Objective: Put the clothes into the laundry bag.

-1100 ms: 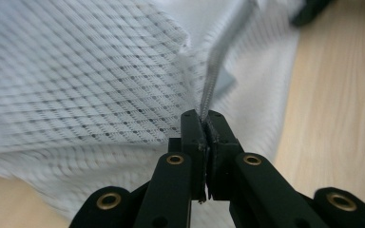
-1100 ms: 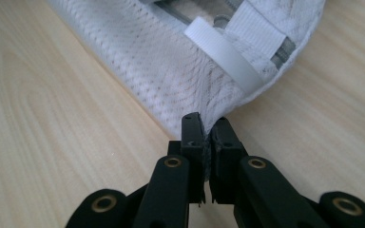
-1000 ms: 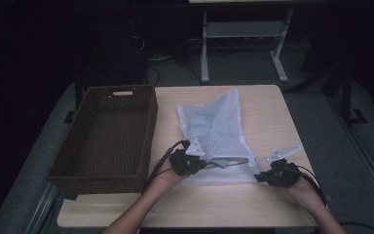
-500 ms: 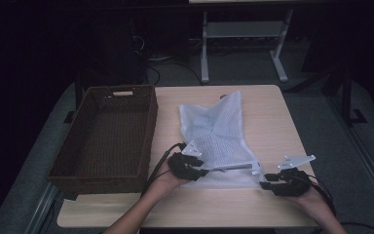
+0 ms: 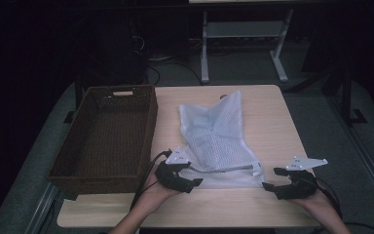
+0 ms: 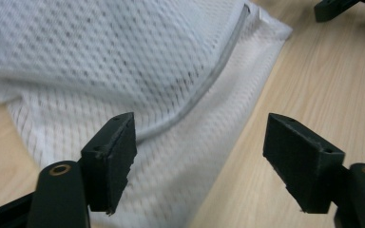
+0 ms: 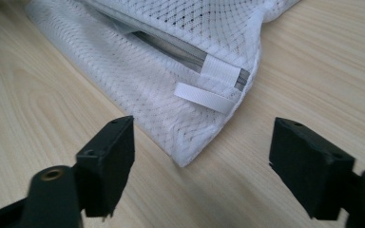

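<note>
On the left of the surface (image 5: 272, 122) sits a brown woven basket (image 5: 104, 136). It is long and deep, with a handle hole in its far wall.

Just right of the basket, near the front edge, a hand holds the left gripper (image 5: 189, 181). Its fingers (image 6: 110, 161) have just been opening and now stand wide apart. They hold nothing. In the left gripper view one finger hangs over the bag's near edge and the other over bare wood.

In the middle lies a white mesh bag (image 5: 216, 136). It rests flat on the wood, with its narrow end pointing to the far side and its wide end close to the person. A grey zipper (image 6: 209, 80) runs along the wide end. The bag lies beside the basket, not in it.

At the bag's front right corner there is a small white tab (image 7: 204, 97) next to the zipper's end.

On the right, another hand holds the right gripper (image 5: 271, 186). Its fingers (image 7: 107, 164) have also just been opening and stand wide apart. They grip nothing. In the right gripper view the bag's corner lies just ahead of them, and the fingers do not touch it.
</note>
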`<state>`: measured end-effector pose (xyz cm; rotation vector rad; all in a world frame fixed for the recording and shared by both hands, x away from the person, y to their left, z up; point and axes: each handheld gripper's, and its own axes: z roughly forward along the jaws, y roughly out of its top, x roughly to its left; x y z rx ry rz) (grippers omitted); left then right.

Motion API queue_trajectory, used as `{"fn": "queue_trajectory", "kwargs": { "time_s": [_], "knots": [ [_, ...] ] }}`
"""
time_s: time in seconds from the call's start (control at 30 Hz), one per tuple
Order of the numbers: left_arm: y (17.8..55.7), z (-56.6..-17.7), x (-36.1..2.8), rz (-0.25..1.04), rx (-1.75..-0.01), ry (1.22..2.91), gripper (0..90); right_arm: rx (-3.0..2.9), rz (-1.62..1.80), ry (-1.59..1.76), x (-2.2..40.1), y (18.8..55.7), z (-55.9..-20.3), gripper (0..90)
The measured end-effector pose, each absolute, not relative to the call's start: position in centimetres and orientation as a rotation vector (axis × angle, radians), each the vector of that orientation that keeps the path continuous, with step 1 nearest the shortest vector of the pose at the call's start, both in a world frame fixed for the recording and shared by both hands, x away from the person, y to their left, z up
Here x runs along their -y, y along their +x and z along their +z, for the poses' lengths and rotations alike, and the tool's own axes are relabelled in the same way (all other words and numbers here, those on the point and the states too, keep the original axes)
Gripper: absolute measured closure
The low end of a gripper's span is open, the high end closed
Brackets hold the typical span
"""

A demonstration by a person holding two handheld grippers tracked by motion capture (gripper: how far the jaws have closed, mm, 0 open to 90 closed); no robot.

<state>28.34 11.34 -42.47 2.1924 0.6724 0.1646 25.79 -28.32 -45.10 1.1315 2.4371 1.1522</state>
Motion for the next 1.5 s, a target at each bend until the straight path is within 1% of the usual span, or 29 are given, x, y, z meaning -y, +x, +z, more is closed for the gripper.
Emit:
{"fn": "queue_trajectory", "kwargs": {
  "time_s": [0.03,0.13,0.33,0.53,0.63,0.8,1.1,1.5],
  "knots": [
    [28.1,-42.6,-11.6,0.174,-0.678,2.198,23.8,-2.429,1.155,1.132,28.3,25.7,-45.1,20.6],
    [27.2,-43.3,-12.2,0.187,-0.712,2.211,19.8,-2.419,1.159,1.114,28.4,25.2,-45.3,16.8],
    [26.4,-44.1,-12.5,0.187,-0.727,2.239,16.0,-2.419,1.158,1.113,28.4,24.7,-45.7,15.3],
    [25.6,-44.7,-13.4,0.192,-0.75,2.243,15.2,-2.406,1.16,1.118,28.6,24.4,-46.1,14.8],
    [25.4,-45.2,-13.8,0.181,-0.772,2.219,15.2,-2.398,1.168,1.118,28.8,24.3,-46.2,14.7],
    [25.4,-45.3,-14.0,0.199,-0.769,2.224,15.2,-2.411,1.14,1.083,29.0,24.5,-46.4,13.8],
    [25.4,-46.1,-13.9,0.204,-0.76,2.287,14.7,-2.463,1.089,1.048,28.7,24.9,-47.5,13.7],
    [25.3,-46.3,-13.8,0.211,-0.763,2.315,14.5,-2.475,1.088,1.031,28.5,24.8,-47.6,13.6]
  ]
}}
